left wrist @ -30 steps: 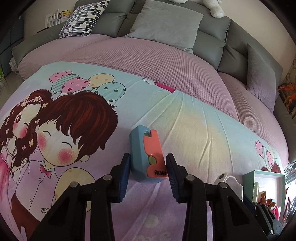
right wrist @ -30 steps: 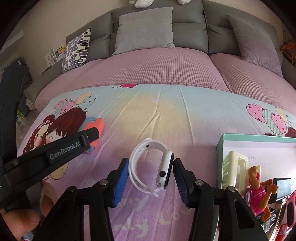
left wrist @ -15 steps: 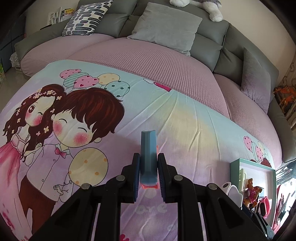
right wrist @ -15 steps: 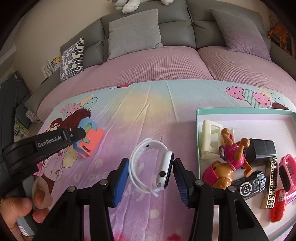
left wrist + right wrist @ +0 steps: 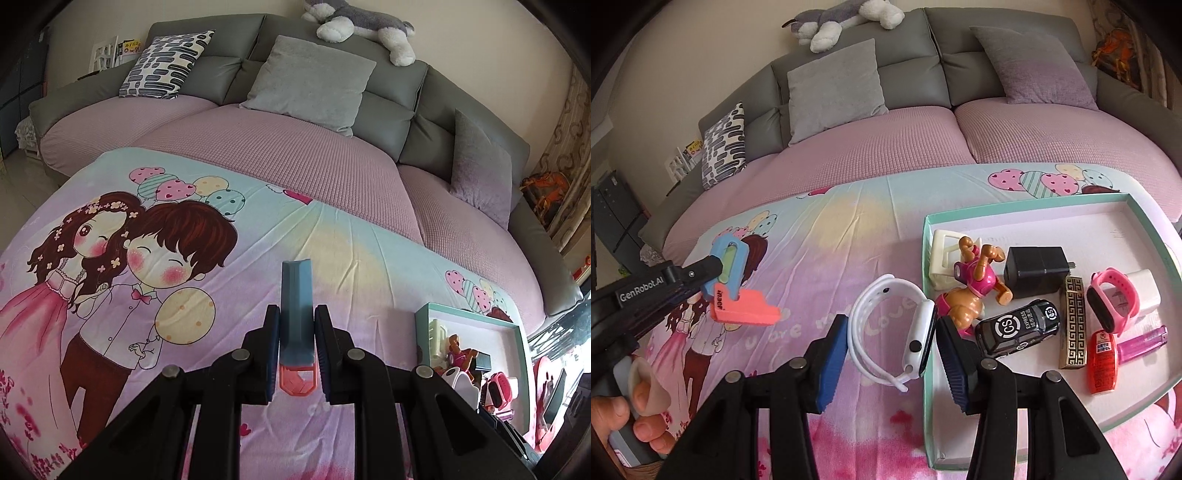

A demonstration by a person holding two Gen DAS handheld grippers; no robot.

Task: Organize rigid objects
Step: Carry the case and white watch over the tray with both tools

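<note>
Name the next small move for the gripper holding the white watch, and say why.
Probably carry the white watch a little to the right and set it in the teal tray. The right gripper grips it beside the tray's left rim, above the blanket, and bare tray floor shows near the front edge.

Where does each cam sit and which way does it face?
Left wrist: on the left tongs, looking down over the cartoon blanket toward the sofa; its own fingers clamp the blue-and-coral toy.
Right wrist: on the right tongs, facing the same sofa; its fingers grip the white watch, with the left tongs and a thumb in view.
Shared: toy, tray, sofa.
</note>
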